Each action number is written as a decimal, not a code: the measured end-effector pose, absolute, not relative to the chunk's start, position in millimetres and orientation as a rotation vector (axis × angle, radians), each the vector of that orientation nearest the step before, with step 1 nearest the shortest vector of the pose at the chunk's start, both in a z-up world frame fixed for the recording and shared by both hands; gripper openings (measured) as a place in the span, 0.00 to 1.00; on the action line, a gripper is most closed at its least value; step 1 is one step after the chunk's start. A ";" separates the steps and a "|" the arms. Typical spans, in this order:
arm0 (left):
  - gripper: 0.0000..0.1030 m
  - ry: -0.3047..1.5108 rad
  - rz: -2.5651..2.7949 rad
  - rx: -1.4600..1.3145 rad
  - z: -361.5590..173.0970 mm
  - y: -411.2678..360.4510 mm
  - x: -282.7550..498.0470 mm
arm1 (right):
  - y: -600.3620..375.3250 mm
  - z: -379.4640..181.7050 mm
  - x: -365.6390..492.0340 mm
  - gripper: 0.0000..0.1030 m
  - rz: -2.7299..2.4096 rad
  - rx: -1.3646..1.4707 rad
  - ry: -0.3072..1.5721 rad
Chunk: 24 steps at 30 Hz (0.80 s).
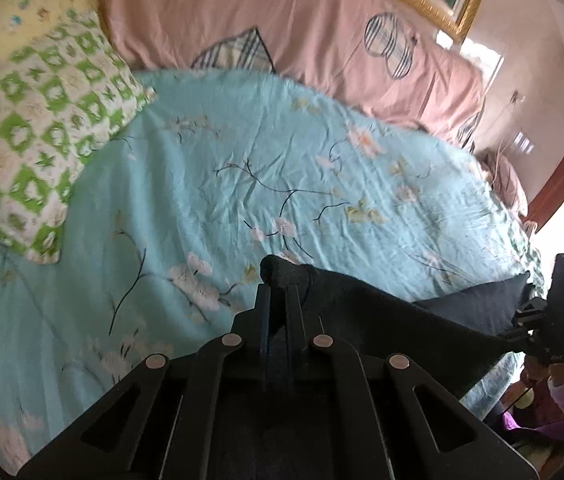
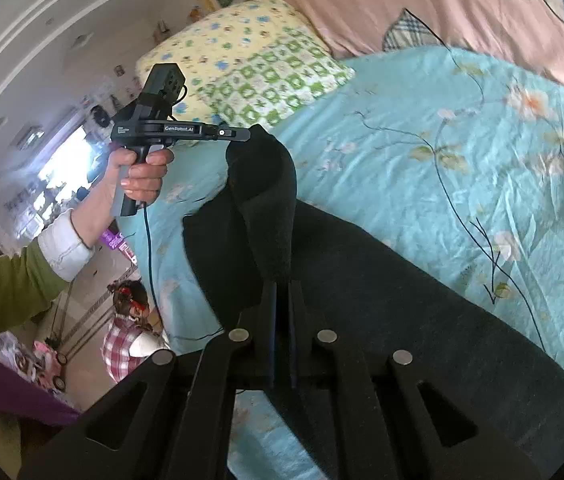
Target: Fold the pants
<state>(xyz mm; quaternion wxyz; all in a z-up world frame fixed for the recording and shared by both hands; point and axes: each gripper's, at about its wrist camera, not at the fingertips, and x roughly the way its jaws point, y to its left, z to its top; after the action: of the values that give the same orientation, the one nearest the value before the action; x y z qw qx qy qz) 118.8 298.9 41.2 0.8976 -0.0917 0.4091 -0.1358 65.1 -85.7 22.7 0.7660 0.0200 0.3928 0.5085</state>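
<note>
The black pants [image 2: 382,300] hang lifted over the light blue floral bedspread [image 2: 462,152], held at two points. My left gripper [image 1: 280,290] is shut on one edge of the pants [image 1: 362,312]; it also shows in the right wrist view [image 2: 242,134], held up by a hand, with cloth hanging from its tip. My right gripper [image 2: 282,284] is shut on another edge of the pants, which stretch away to the right. In the left wrist view only the right gripper's body [image 1: 558,312] shows at the right edge; its fingertips are hidden.
A green-and-white pillow [image 1: 38,140] and a yellow pillow [image 1: 22,4] lie at the bed's left end. A pink cover [image 1: 262,12] runs along the far side. A child [image 2: 130,328] and toys are on the floor beside the bed.
</note>
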 end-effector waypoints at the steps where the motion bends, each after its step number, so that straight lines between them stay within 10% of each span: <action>1: 0.04 0.832 -0.277 -0.198 41.5 300.1 111.0 | -83.8 22.5 60.1 0.06 1.114 0.028 0.850; 24: 0.01 0.773 -0.127 -0.495 -24.7 344.7 4.3 | -60.5 -3.2 11.9 0.06 1.154 -0.212 0.867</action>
<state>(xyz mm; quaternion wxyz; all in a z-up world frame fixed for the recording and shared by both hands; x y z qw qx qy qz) 4.3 344.7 -24.7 0.8944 -0.2389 0.3730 -0.0613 11.9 -60.5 -3.2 0.7456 -0.0967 0.3961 0.5272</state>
